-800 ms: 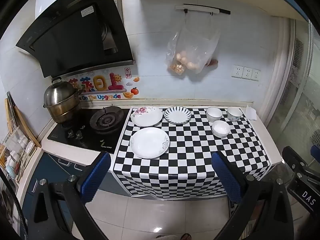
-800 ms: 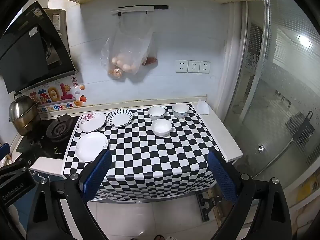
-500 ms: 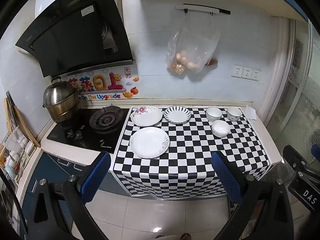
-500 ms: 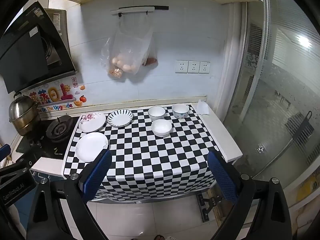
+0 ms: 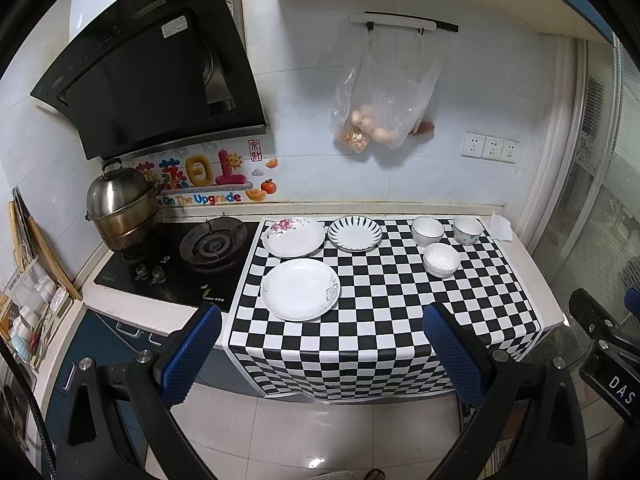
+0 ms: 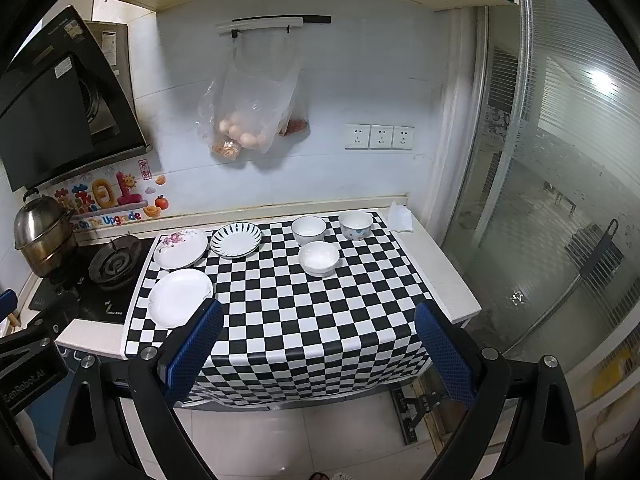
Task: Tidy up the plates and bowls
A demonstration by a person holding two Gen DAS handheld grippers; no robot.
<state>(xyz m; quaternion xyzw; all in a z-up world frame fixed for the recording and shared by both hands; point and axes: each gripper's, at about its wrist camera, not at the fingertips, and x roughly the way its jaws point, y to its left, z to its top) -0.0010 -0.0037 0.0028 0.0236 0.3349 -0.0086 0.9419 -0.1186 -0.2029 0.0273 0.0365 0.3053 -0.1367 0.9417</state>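
Three plates lie on the left of the checkered cloth (image 5: 380, 312): a plain white plate (image 5: 300, 289) in front, a flowered plate (image 5: 293, 236) behind it, and a striped-rim plate (image 5: 355, 233) beside that. Three bowls stand on the right: a white bowl (image 5: 427, 231), a patterned bowl (image 5: 467, 230) and a white bowl (image 5: 441, 259) in front. My left gripper (image 5: 318, 350) hangs open in front of the counter, well short of the plates. My right gripper (image 6: 320, 346) is open too, over the cloth's front edge, with the bowls (image 6: 319, 258) far ahead. Nothing is between either pair of fingers.
A gas hob (image 5: 176, 264) with a steel steamer pot (image 5: 120, 212) sits left of the cloth. A range hood (image 5: 152, 76) hangs above it. A plastic bag of eggs (image 5: 380, 100) hangs on the wall. A tissue (image 6: 400, 218) lies at the counter's far right corner, by a glass partition (image 6: 560, 200).
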